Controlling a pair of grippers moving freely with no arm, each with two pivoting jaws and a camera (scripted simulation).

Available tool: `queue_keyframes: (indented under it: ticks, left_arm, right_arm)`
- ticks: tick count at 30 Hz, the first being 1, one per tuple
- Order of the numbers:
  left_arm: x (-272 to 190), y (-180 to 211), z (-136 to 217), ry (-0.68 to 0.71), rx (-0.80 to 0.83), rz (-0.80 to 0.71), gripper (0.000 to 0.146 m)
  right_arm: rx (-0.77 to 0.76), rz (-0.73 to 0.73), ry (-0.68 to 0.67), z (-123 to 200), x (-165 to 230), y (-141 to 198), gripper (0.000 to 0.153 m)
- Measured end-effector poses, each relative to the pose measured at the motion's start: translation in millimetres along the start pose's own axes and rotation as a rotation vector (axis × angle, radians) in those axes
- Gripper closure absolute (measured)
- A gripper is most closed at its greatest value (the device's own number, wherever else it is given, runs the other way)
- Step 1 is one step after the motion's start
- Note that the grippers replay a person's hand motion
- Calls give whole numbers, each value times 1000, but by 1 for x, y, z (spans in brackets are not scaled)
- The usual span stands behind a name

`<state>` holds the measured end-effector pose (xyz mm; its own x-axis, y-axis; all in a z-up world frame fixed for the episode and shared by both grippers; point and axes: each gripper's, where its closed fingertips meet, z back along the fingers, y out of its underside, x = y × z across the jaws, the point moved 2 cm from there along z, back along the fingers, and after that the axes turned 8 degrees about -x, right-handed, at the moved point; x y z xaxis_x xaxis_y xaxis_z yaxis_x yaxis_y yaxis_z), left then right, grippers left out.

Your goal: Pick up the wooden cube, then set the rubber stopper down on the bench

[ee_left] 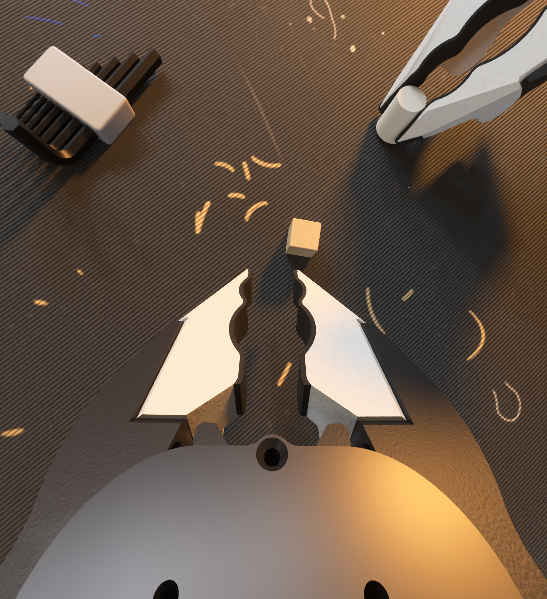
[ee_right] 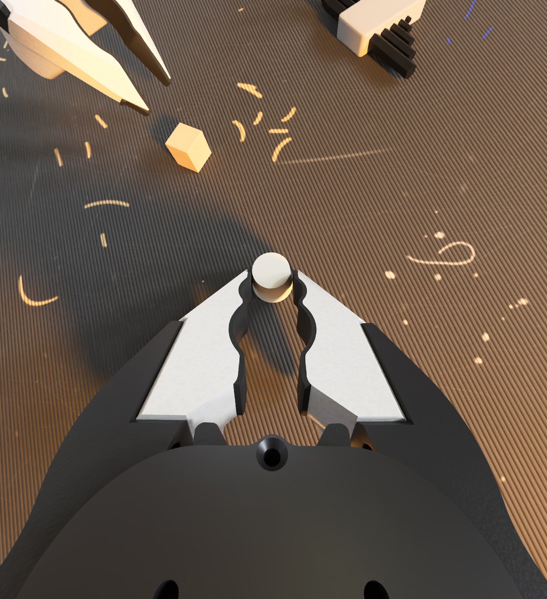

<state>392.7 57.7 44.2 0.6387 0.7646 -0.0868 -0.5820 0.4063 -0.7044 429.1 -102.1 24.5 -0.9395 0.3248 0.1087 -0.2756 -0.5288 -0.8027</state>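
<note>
The small wooden cube (ee_left: 303, 238) sits on the ribbed brown bench (ee_left: 136, 259). My left gripper (ee_left: 271, 272) is open and empty, its tips just short of the cube, which lies slightly to their right. My right gripper (ee_right: 271, 275) is shut on the white rubber stopper (ee_right: 270, 267), pinched at the fingertips and held low over the bench; I cannot tell whether it touches. The left wrist view shows the right gripper (ee_left: 398, 129) with the stopper (ee_left: 402, 110) at the top right. The right wrist view shows the cube (ee_right: 188, 147) ahead to the left, below the left gripper (ee_right: 155, 97).
A set of black hex keys in a white holder (ee_left: 71, 103) lies on the bench at the far left, and at the top right of the right wrist view (ee_right: 379, 32). Pale shavings and scratch marks are scattered over the bench (ee_right: 395, 194).
</note>
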Motion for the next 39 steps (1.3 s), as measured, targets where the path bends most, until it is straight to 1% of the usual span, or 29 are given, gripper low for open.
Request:
queue_keyframes:
  ticks: [10,16,30,35,39]
  left_arm:
    - [-1,1,-3,2,8,-6,121]
    - [-1,2,-2,-2,8,-5,102]
    - [-3,1,-2,11,11,-16,102]
    - [-15,-2,-6,72,12,-41,102]
    - [-23,-3,-13,94,15,-63,100]
  right_arm:
    - [-1,-9,-5,0,0,0,128]
    - [-1,-11,-6,0,0,0,128]
    - [-1,-11,-3,-1,-1,0,128]
    - [-1,-12,-1,-1,-1,0,128]
    - [-1,-13,-1,-1,-1,0,128]
